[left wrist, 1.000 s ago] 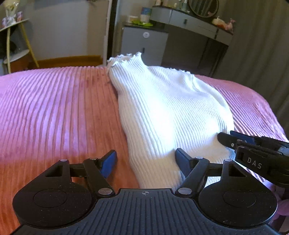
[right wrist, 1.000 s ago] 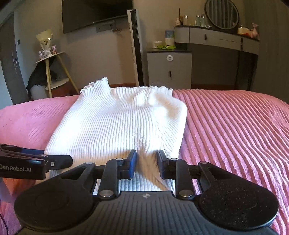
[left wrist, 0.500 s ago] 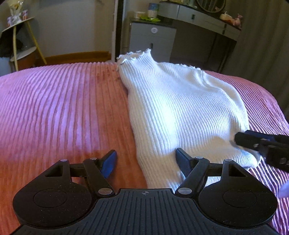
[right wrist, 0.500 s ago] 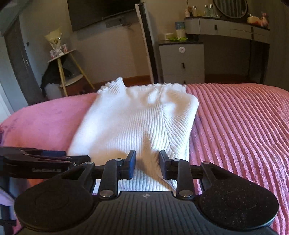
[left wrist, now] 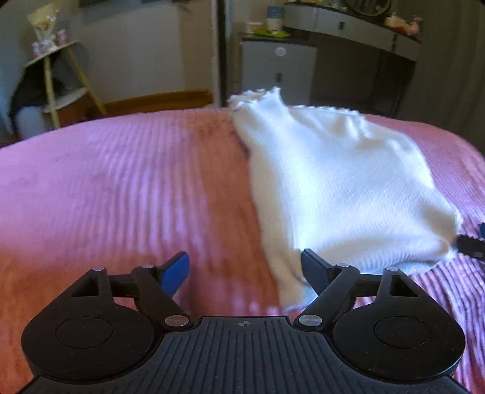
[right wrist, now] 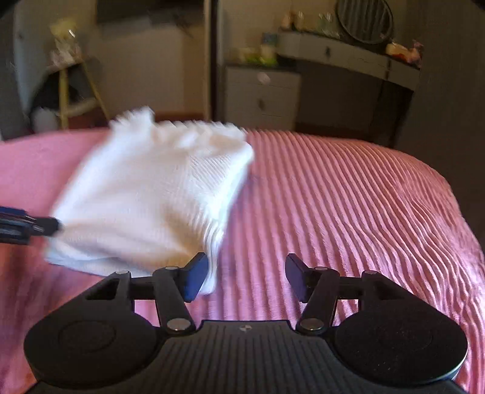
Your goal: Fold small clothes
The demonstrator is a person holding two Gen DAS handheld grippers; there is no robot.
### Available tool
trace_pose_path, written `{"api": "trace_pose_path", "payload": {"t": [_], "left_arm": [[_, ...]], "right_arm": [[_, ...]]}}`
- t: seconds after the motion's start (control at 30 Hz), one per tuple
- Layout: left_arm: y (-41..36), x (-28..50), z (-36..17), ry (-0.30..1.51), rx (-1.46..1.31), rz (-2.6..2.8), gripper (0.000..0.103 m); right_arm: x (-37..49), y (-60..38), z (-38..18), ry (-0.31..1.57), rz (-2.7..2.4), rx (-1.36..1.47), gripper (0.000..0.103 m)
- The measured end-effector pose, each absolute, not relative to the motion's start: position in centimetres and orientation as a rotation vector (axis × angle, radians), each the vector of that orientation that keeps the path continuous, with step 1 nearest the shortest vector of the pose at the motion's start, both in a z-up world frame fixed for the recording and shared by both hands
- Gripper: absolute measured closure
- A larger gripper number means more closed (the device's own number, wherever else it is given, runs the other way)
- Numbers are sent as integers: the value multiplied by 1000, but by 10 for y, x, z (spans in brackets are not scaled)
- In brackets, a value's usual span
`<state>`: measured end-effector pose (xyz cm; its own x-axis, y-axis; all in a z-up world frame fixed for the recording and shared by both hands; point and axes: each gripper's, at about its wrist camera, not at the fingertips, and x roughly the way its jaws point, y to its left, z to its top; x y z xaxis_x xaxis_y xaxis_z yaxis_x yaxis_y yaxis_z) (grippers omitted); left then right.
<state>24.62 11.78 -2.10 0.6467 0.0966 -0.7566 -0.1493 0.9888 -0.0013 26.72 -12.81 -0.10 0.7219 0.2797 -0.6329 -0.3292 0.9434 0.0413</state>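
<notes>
White knit top [left wrist: 339, 181] lies folded on pink bedspread [left wrist: 121, 188], centre-right of left view; left gripper [left wrist: 245, 269] and right gripper [right wrist: 247, 277] both opening, nothing pinched; judged best: lift clear without snagging near hem.

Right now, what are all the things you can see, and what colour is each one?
knit top: one, white, folded on the bedspread.
bedspread: one, pink ribbed, covering the bed.
cabinet: one, white, against the wall beyond the bed.
dressing table: one, grey, beside the cabinet.
mirror: one, round, above the dressing table.
stand: one, yellow-legged, far left.
left gripper: one, black with blue pads, jaws opening, top's edge between them.
right gripper: one, black with blue pads, jaws opening, top's corner by its left finger.
</notes>
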Motion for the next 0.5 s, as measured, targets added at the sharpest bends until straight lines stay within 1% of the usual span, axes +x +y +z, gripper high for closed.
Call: {"api": "trace_pose_path", "payload": {"t": [0.03, 0.07, 0.1, 0.17, 0.27, 0.3, 0.4, 0.47, 0.5], "left_arm": [[115, 243, -21, 883, -43, 194, 22], [113, 240, -24, 914, -21, 238, 25], [111, 236, -25, 926, -22, 242, 28], [112, 224, -26, 907, -118, 158, 29], [114, 213, -23, 863, -306, 61, 29], [110, 209, -20, 832, -317, 55, 28], [83, 206, -19, 784, -115, 72, 28], [72, 211, -27, 786, -46, 71, 28], [71, 213, -30, 788, -52, 78, 28]], "right_arm": [[258, -128, 2, 677, 356, -79, 31], [251, -127, 3, 669, 365, -90, 23], [244, -127, 3, 667, 374, -98, 21], [237, -129, 1, 678, 397, -56, 20], [241, -138, -4, 721, 395, 109, 21], [244, -141, -5, 729, 371, 143, 21], [246, -148, -8, 738, 339, 245, 24], [252, -159, -12, 762, 377, 398, 26], [256, -162, -15, 786, 404, 497, 32]]}}
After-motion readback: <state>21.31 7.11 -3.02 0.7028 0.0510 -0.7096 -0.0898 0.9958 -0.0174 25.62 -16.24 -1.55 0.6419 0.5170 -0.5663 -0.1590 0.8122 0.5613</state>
